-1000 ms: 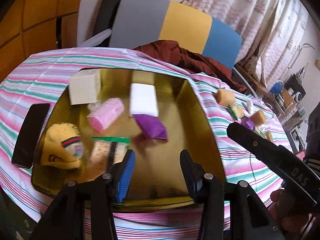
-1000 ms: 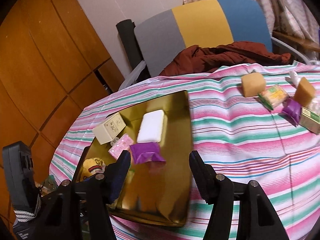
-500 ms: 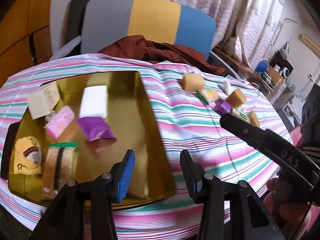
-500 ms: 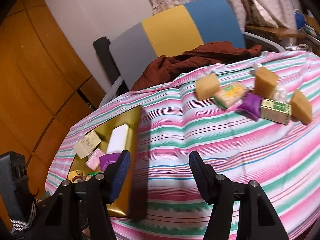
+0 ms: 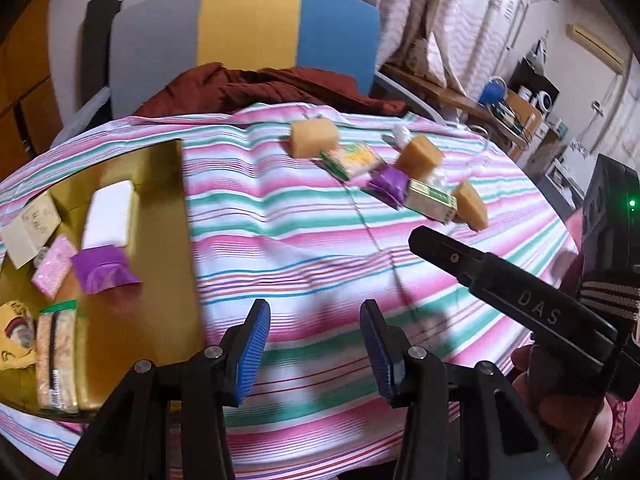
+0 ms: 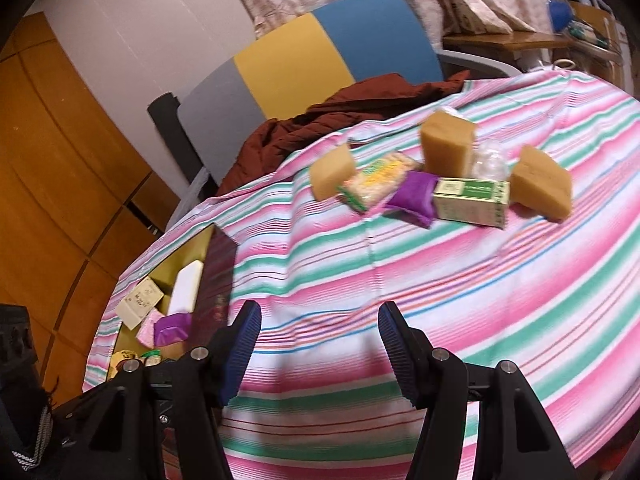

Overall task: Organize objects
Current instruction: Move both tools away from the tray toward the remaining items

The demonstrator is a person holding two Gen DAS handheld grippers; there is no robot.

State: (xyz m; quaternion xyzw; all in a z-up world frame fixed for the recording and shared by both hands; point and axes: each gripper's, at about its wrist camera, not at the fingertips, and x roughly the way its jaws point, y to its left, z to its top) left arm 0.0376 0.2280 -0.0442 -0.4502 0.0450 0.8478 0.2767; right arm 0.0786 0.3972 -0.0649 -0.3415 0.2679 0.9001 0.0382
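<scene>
Tablecloth (image 5: pixel 320 220), one, striped pink, green and white, spread over the whole table

Chair (image 5: pixel 248 40), one, banded grey, yellow and blue, behind the table, with one dark red garment (image 5: pixel 260 88) heaped on its seat

Gold tray (image 5: pixel 160 240), one, at the left of the cloth, with seven things in it: white block (image 5: pixel 109 218), cream box (image 5: pixel 30 230), pink packet (image 5: pixel 54 266), purple pouch (image 5: pixel 105 274) overlapping the white block's near end, clear snack packet (image 5: pixel 56 360) with a green top, yellow toy (image 5: pixel 14 332) at the near left corner, and something small and partly hidden between cream box and pink packet, kind not made out

Loose cluster well apart from the tray, toward the far right of the cloth: three tan sponge blocks (image 6: pixel 332 172) (image 6: pixel 448 144) (image 6: pixel 540 182), one green-and-cream carton (image 6: pixel 472 202), one second purple pouch (image 6: pixel 414 198) touching the carton, one yellow-green snack packet (image 6: pixel 378 180) between the first sponge and that pouch, one crumpled clear wrapper (image 6: pixel 490 162) behind the carton

Left gripper (image 5: pixel 316 354), one, blue pads spread apart over bare cloth just right of the tray, nothing between them

Right gripper (image 6: pixel 318 356), one, likewise spread wide and unloaded, over the cloth nearer than the cluster
</scene>
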